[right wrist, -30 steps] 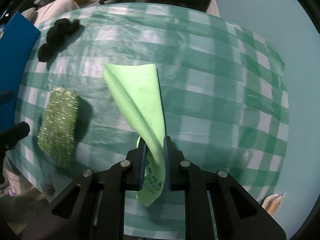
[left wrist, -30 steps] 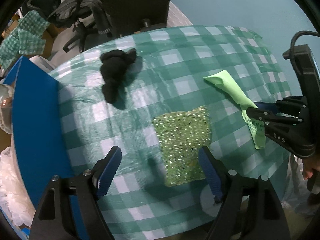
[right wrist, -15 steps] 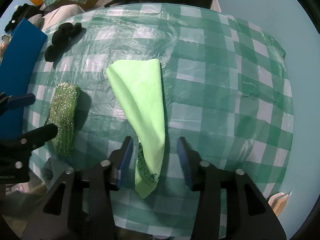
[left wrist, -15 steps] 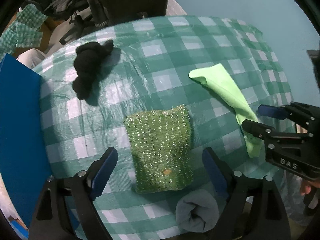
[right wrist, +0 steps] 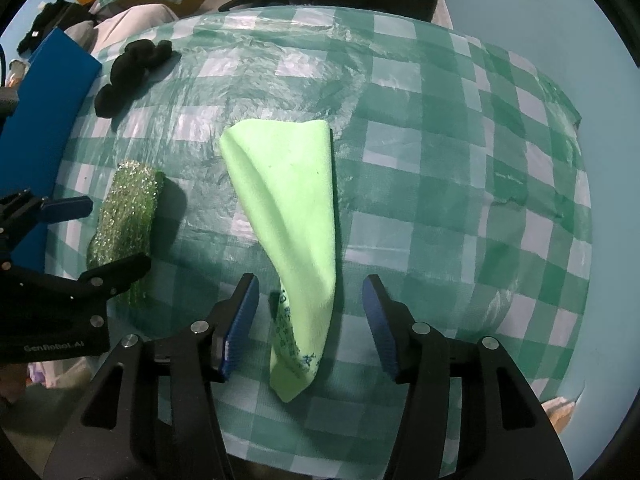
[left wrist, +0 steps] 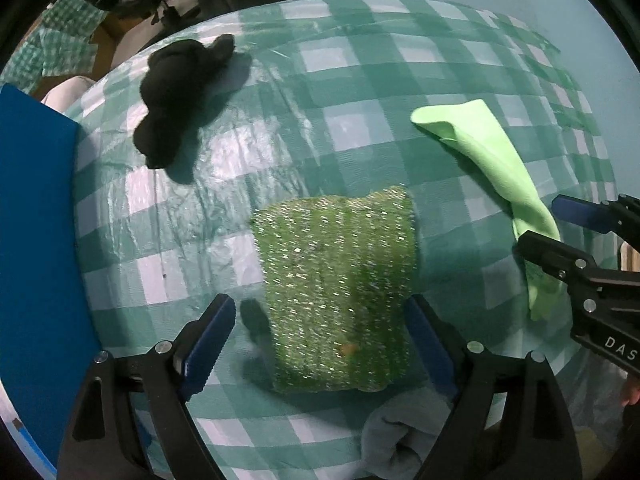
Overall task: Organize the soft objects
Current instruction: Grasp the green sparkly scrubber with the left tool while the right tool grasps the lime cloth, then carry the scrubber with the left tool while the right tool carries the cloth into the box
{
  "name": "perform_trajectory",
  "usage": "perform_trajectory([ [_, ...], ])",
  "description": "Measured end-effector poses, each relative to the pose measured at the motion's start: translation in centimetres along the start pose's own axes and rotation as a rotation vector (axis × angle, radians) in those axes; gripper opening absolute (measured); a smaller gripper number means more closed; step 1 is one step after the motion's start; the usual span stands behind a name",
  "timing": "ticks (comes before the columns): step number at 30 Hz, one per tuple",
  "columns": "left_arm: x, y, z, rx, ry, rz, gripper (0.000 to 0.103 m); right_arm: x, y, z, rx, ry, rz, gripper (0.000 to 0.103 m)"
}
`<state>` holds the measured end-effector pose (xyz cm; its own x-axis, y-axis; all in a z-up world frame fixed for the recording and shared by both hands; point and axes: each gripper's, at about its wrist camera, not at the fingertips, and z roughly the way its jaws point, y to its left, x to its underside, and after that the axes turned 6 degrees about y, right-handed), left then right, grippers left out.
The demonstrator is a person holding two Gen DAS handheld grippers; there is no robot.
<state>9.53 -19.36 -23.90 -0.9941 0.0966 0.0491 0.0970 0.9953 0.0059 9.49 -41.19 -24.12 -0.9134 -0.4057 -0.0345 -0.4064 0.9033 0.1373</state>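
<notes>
Left wrist view: left gripper point(left wrist: 316, 332) jaws wide over sparkly green pad point(left wrist: 336, 292) at frame centre, w/ right gripper point(right wrist: 310, 312) jaws just opening, pads clear of lime cloth point(right wrist: 292, 216) btwn them; risk: shallow pinch slips off pad.

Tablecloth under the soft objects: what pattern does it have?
Green-and-white checked tablecloth, clearest in the right wrist view.

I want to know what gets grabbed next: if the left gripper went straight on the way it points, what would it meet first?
Most likely the sparkly green scrubbing pad: the open left gripper points down with the pad between its fingers, apparently not yet touching.
</notes>
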Motion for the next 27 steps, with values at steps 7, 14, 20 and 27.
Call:
perform_trajectory([
  [7,0.0,1.9,0.3,0.021,0.027,-0.059,0.065,-1.8,0.7,0.2,0.019,0.005,-0.030,0.054],
  [14,0.8,2.8,-0.6,0.021,-0.010,-0.051,0.031,-2.6,1.2,1.0,0.048,-0.003,-0.042,0.052],
  [20,1.6,3.8,-1.7,0.032,-0.051,-0.041,0.019,-3.0,2.4,1.1,0.066,0.000,-0.048,0.012],
  [27,2.5,3.8,-3.5,0.010,-0.089,-0.016,0.018,-3.5,3.6,-0.1,0.045,-0.028,-0.061,0.011],
])
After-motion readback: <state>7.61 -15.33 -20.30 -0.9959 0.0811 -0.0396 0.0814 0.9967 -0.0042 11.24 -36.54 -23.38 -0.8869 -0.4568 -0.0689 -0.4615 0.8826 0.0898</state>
